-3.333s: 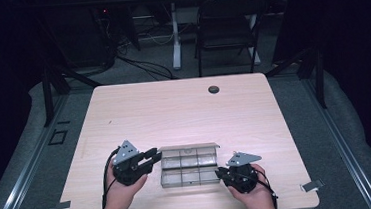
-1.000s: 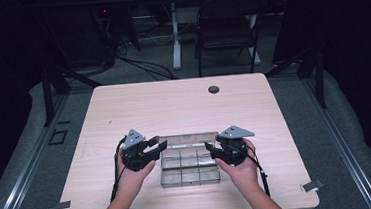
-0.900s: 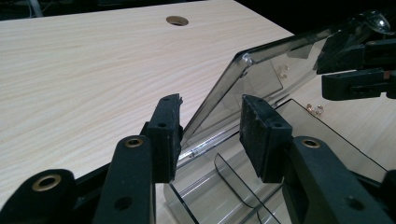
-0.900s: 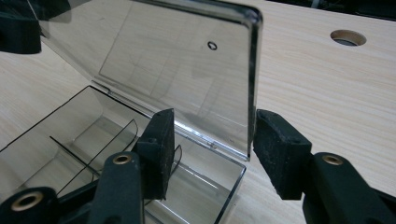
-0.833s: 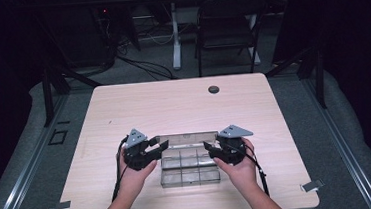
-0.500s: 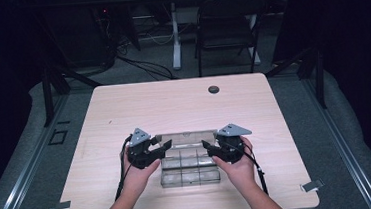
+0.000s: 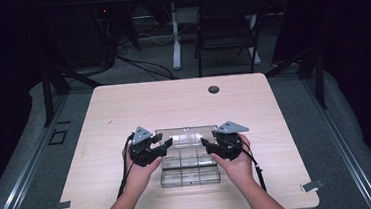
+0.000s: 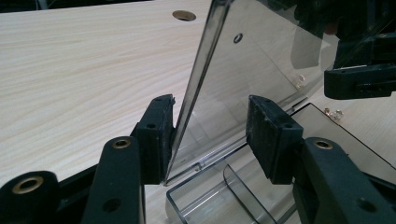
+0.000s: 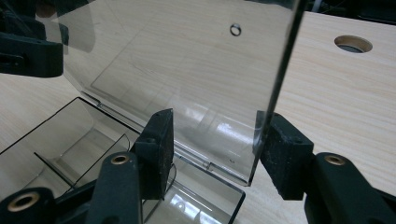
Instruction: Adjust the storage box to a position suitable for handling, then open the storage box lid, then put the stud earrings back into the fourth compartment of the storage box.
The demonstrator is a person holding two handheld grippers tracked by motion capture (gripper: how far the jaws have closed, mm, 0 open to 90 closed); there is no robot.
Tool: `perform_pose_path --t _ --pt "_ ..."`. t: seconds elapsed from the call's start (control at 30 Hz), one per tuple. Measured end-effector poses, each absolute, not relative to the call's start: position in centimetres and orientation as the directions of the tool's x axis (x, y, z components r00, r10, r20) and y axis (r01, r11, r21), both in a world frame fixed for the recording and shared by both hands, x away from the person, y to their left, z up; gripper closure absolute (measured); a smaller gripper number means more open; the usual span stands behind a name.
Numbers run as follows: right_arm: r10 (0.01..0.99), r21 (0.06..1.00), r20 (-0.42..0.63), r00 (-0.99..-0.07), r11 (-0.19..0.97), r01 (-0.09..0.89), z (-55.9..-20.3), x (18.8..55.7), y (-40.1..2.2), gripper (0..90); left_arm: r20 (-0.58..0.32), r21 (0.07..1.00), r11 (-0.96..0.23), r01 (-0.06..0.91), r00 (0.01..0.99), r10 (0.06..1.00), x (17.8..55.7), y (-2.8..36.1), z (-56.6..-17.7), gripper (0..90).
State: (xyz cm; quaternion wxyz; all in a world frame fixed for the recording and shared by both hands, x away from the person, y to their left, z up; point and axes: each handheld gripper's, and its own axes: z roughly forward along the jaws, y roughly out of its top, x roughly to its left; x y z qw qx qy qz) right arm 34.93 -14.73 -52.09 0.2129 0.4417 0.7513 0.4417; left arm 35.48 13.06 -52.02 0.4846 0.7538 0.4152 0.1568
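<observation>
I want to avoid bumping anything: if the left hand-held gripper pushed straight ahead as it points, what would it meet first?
Probably the raised clear lid of the box: its side edge already stands between the left hand-held gripper jaws.

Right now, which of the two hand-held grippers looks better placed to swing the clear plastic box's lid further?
Neither clearly: the left gripper and right gripper each straddle one side edge of the raised clear plastic lid of the compartment box, jaws open. Probably both move together.

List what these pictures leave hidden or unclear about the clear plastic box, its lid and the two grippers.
- High view: the lid is see-through, so its tilt is hard to read.
- Left gripper view: small metal bits beside the box are too small to identify.
- Right gripper view: the box's near compartments are cut off by the bottom edge and the right gripper.
</observation>
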Motion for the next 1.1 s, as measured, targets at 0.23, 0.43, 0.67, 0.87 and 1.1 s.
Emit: perform_pose_path --t 0.23,0.43,0.67,0.87,1.1 --pt "0.855 0.853 0.067 -0.514 0.218 0.474 -52.1 35.1 -14.6 47.9 -0.166 0.862 -0.182 0.474 0.602 0.781 35.7 13.0 -52.2 51.9" --pt "0.856 0.853 0.065 -0.513 0.22 0.474 -52.3 35.2 -14.6 48.2 -0.168 0.857 -0.182 0.483 0.595 0.786 35.9 12.9 -52.5 52.1" --pt "0.856 0.852 0.051 -0.514 0.232 0.47 -52.4 35.4 -14.6 49.1 -0.155 0.857 -0.19 0.48 0.591 0.792 36.3 12.8 -52.8 53.2" --pt "0.857 0.852 0.047 -0.513 0.233 0.468 -52.6 35.7 -14.6 49.8 -0.141 0.854 -0.199 0.48 0.583 0.8 36.6 12.6 -53.0 53.8" --pt "0.858 0.851 0.035 -0.513 0.243 0.465 -52.7 36.0 -14.6 50.6 -0.119 0.857 -0.211 0.47 0.579 0.807 36.7 12.4 -53.1 54.3"
